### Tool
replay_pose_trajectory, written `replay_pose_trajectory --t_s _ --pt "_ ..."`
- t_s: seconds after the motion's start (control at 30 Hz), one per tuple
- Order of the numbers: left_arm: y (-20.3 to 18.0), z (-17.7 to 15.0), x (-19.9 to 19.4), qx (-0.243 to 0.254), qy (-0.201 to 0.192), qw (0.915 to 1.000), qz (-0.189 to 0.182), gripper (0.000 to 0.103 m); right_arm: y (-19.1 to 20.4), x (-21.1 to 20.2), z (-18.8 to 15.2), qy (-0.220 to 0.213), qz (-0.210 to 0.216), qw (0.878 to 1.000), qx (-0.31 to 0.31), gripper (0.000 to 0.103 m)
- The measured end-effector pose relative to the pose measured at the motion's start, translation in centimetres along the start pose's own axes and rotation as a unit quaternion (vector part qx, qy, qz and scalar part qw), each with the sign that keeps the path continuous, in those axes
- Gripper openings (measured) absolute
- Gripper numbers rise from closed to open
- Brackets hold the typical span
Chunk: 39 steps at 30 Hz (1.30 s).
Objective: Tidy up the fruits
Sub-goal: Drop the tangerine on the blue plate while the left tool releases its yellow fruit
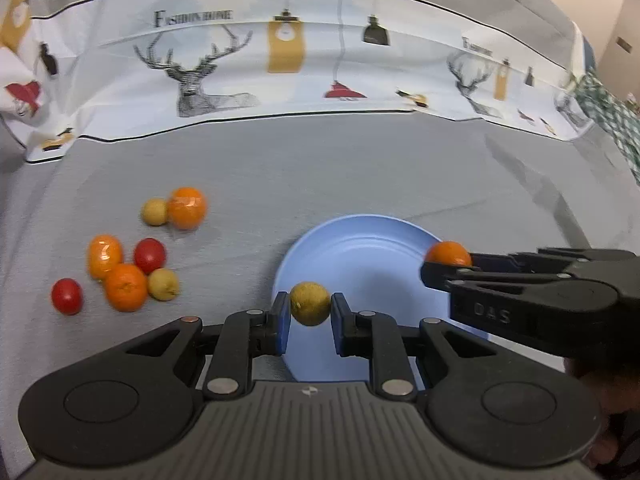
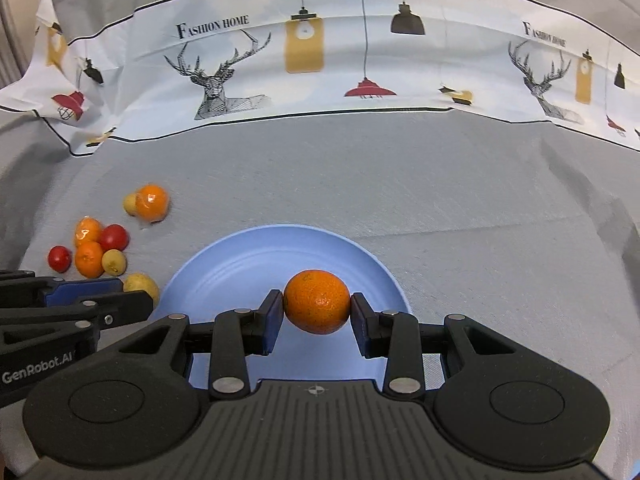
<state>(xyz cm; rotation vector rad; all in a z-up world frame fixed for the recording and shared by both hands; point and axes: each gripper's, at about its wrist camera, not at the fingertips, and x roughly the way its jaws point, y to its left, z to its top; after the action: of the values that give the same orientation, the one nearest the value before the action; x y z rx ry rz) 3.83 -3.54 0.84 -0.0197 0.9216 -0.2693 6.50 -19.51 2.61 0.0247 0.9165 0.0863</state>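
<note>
My left gripper [image 1: 310, 309] is shut on a small yellow-brown round fruit [image 1: 310, 303], held above the near left rim of a light blue plate [image 1: 360, 248]. An orange [image 2: 317, 302] sits clamped in my right gripper [image 2: 317, 307], over the middle of that plate [image 2: 224, 268]. Each wrist view catches the other gripper: the right one [image 1: 445, 266] enters from the right with its orange [image 1: 448, 253], and the left one [image 2: 138, 294] enters from the left with its yellow fruit [image 2: 141, 285]. The plate's inside shows bare.
Loose fruit lies on the grey cloth left of the plate: oranges [image 1: 186, 207], red tomatoes [image 1: 149, 255] and yellow fruits [image 1: 163, 284]. A white cloth printed with deer [image 1: 280, 60] runs along the back. A green checked cloth [image 1: 616, 120] lies at the far right.
</note>
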Motion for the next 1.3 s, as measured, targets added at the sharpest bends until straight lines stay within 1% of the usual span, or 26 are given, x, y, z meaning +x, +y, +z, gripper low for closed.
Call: replay_pose_trajectory --t_s 0.23,0.4,0.63,1.07,1.17,1.27,1.3 --pt "-1.4 -0.6 0.6 0.036 0.006 0.9993 -0.009 0.017 -0.1 0.5 -0.1 0.012 -0.005 1.0 -0.001 0.038" --pt "-1.1 -0.4 0.7 0.027 0.004 0.9996 -0.01 0.016 -0.2 0.6 -0.1 0.014 -0.009 1.0 -0.001 0.038" --pt "-0.7 -0.4 1.0 0.023 0.009 0.9997 0.0 0.016 -0.2 1.1 -0.3 0.019 -0.013 1.0 0.001 0.038" --pt "-0.8 -0.3 0.9 0.02 0.006 0.9998 -0.003 0.016 -0.3 1.3 -0.4 0.022 -0.014 1.0 -0.003 0.039" --pt "-0.8 -0.3 0.9 0.019 0.005 0.9998 -0.004 0.017 -0.3 1.3 -0.4 0.021 -0.018 1.0 -0.005 0.041" --pt "-0.7 -0.3 0.9 0.019 0.005 0.9998 -0.004 0.017 -0.2 1.2 -0.3 0.017 -0.021 1.0 -0.006 0.048" --pt "-0.7 -0.3 0.9 0.019 0.005 0.9998 -0.004 0.017 -0.2 1.2 -0.3 0.018 -0.023 1.0 -0.006 0.049"
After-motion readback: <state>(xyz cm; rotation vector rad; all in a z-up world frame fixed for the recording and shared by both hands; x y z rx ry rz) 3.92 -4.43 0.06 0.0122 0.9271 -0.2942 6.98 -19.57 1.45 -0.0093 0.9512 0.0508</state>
